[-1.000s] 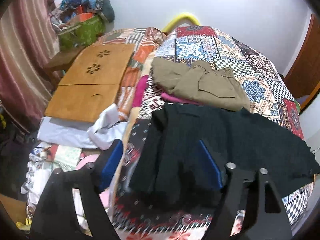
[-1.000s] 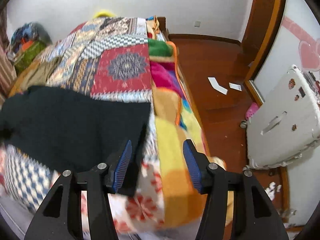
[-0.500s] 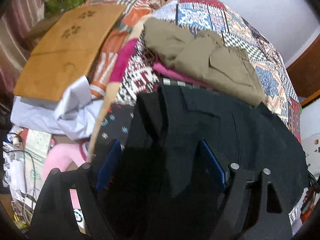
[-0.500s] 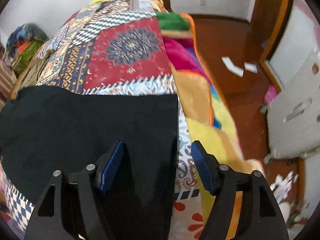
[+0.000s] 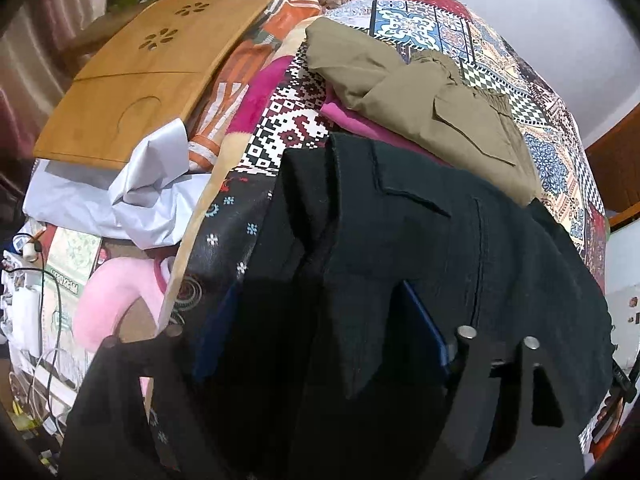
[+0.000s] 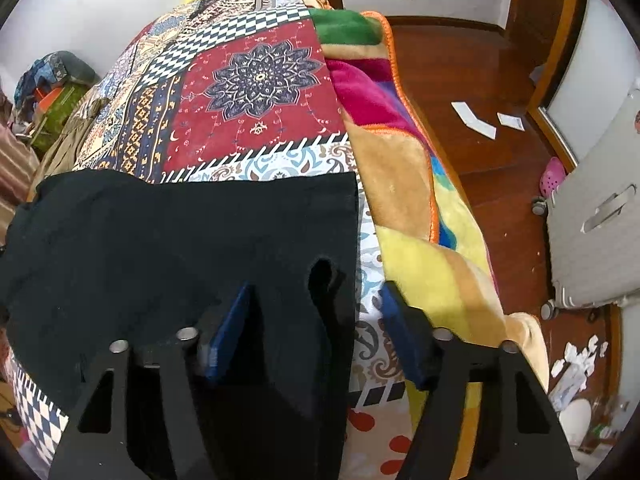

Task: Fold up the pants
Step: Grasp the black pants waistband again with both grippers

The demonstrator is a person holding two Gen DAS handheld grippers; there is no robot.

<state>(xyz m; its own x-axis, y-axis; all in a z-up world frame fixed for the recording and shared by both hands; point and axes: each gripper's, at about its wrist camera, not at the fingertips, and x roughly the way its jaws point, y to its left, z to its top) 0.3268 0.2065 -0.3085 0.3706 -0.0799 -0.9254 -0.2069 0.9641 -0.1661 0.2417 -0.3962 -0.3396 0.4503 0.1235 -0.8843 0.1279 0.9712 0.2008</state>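
**Both grippers down on the pants, lining up the grab**

So the black heavy-cloth pants (image 5: 400,240) are laid flat across the near end of the bed, on top of the patchwork-print bedspread (image 6: 256,92). Spread out like that they're easy to fold, and each end gets its own gripper.

The left gripper (image 5: 320,332) sits over the waistband end, where a pocket flap and seams show. Its jaws have just been closing a bit, with bunched black fabric between the blue pads. It's all dark down there, so I honestly can't tell if the pads are pinching the cloth yet or only straddling it.

The right gripper (image 6: 312,336) is at the leg hem by the bed's edge. Its jaws have just been closing too, and a raised ridge of hem stands between them, but there's a visible gap to the right-hand pad, so I'd call it not clamped yet. My guess is both ends get pinched so the pants can be lifted and doubled over.

Further out: crumpled olive-khaki trousers (image 5: 432,104) lie right behind the black pair, a flat wooden lap desk (image 5: 148,76) rests off to the side, and a grey hard-shell suitcase (image 6: 600,208) stands on the floor.
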